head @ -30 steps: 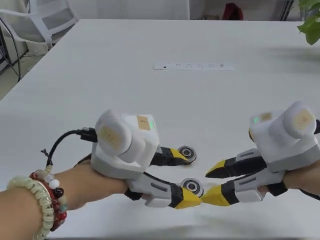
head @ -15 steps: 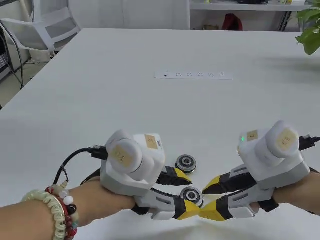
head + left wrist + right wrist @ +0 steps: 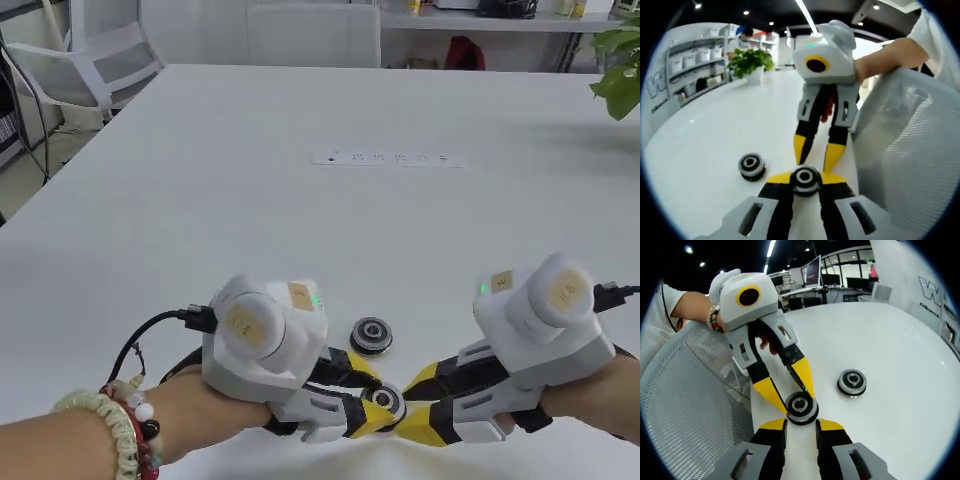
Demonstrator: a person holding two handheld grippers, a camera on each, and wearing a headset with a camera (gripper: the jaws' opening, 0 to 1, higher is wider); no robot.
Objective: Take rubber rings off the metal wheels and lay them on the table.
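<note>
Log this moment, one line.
left gripper: grips black-ringed metal wheel | right gripper: fingers apart at it | second ringed wheel: on white table

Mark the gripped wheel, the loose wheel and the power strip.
gripped wheel (image 3: 805,179), left gripper view, on its centre hub.
loose wheel (image 3: 371,335), head view, on its centre hub.
power strip (image 3: 388,158), head view, on the middle of its body.

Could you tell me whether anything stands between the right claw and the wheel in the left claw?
Nothing visible does. The right claw sits just short of the wheel, gripped by the left claw; the other wheel lies aside.
</note>
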